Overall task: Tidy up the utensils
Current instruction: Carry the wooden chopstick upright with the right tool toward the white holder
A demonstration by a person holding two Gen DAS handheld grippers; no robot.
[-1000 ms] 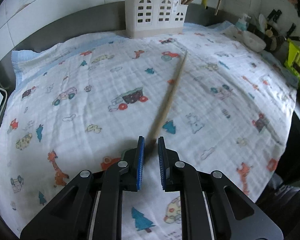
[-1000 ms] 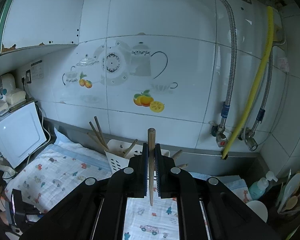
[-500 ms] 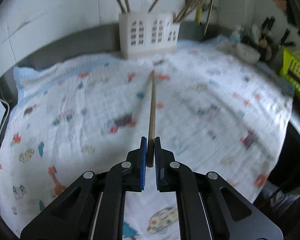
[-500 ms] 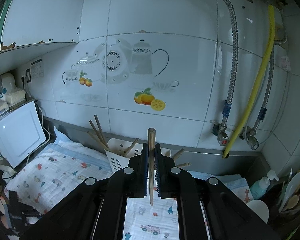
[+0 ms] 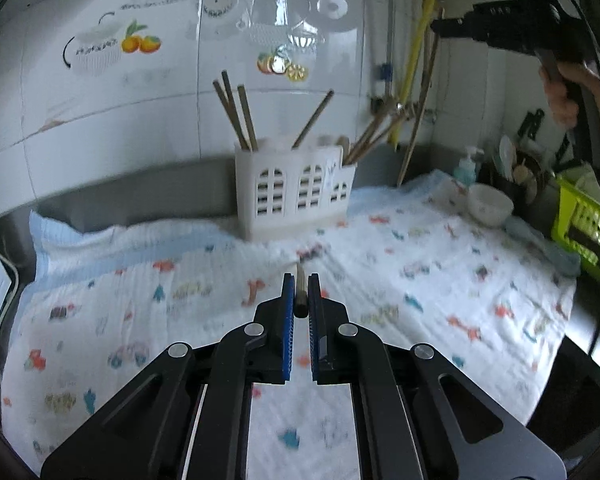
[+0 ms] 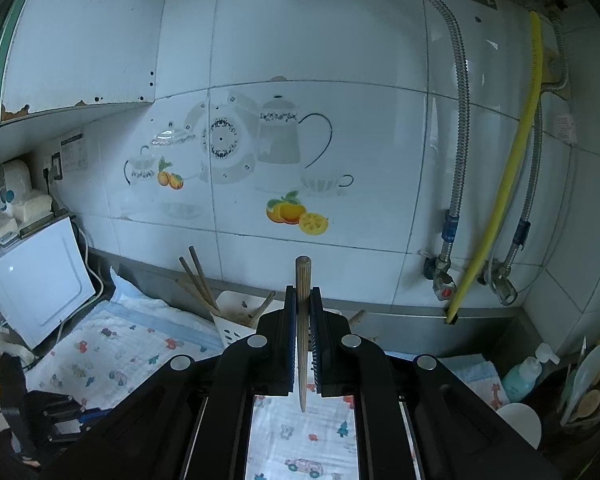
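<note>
Left tool (image 5: 300, 280) is clamped on a chopstick (image 5: 300, 294), which points toward the white holder (image 5: 296, 192) at the back of the cloth (image 5: 140, 300) spread over the counter. Its jaws have just been closing, with the chopstick between them. Right tool (image 6: 302, 294) is closed tight on a second chopstick (image 6: 302, 320), held upright, its end above the jaws. More chopsticks (image 5: 236, 112) stand in the holder.
</note>
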